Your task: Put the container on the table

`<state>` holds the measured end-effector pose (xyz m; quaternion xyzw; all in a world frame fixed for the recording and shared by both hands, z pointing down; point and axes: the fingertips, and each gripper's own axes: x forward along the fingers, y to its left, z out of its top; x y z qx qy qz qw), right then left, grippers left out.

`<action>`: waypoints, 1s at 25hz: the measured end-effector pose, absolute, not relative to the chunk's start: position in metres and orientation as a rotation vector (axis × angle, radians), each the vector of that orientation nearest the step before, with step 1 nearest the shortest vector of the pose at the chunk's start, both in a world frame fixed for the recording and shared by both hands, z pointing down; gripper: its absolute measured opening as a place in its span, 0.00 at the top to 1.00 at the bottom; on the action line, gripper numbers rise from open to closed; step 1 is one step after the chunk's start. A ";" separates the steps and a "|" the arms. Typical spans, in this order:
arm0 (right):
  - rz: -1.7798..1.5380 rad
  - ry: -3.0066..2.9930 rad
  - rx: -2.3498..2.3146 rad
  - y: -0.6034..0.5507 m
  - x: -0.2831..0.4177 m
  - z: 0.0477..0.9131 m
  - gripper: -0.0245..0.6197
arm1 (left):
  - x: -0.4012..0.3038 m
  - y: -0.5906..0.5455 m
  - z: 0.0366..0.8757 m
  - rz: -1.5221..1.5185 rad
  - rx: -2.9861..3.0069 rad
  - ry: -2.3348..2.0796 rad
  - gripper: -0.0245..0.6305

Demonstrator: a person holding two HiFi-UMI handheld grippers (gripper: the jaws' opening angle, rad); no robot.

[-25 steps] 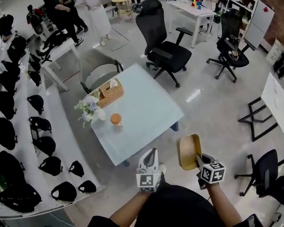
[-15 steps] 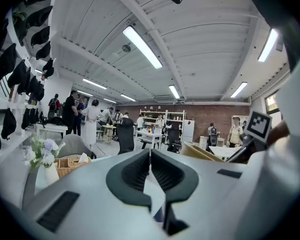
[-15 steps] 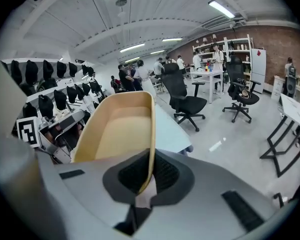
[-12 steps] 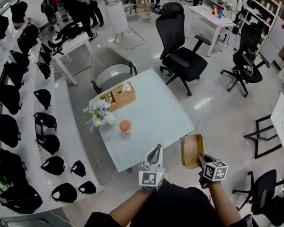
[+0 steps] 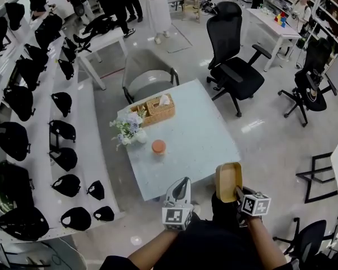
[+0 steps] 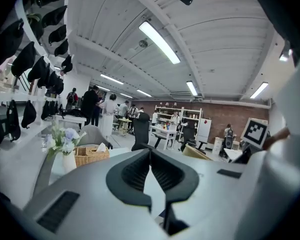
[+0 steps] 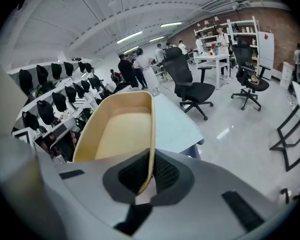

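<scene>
The container [image 5: 227, 180] is a tan, shallow, rounded-rectangle tray held up on edge in the air at the near right corner of the pale blue table [image 5: 197, 129]. My right gripper [image 5: 236, 192] is shut on its near wall. In the right gripper view the container [image 7: 120, 129] fills the middle, its thin rim pinched in my right gripper [image 7: 149, 171], with the table [image 7: 172, 126] beyond. My left gripper [image 5: 183, 183] hangs just off the table's near edge, shut and holding nothing. In its own view the left gripper [image 6: 150, 151] has its tips together.
On the table's left half stand a wicker basket with a tissue [image 5: 154, 108], a flower vase [image 5: 129, 129] and a small orange cup [image 5: 159, 147]. A grey chair [image 5: 146, 72] and a black office chair [image 5: 236, 66] stand behind. Shelves of black bags [image 5: 22, 122] run along the left.
Both grippers have come closer to the table together. The container, still gripped, has gone from over the floor to the table's near right corner.
</scene>
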<state>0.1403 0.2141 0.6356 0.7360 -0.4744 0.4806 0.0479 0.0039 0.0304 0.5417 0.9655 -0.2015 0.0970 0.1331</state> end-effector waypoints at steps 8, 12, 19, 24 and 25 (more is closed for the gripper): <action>1.441 -1.667 2.055 0.134 0.180 0.640 0.96 | 0.029 -0.011 0.538 0.266 2.761 -0.822 0.94; 1.398 -1.722 1.928 0.094 0.201 0.646 0.96 | 0.042 -0.033 0.545 0.287 2.684 -0.938 0.94; 1.305 -1.794 1.753 0.036 0.233 0.657 0.96 | 0.066 -0.072 0.550 0.300 2.589 -1.138 0.94; 1.315 -1.851 1.717 0.004 0.253 0.659 0.96 | 0.078 -0.088 0.551 0.319 2.541 -1.260 0.94; 1.284 -1.867 1.720 -0.002 0.258 0.658 0.96 | 0.080 -0.090 0.551 0.324 2.534 -1.287 0.94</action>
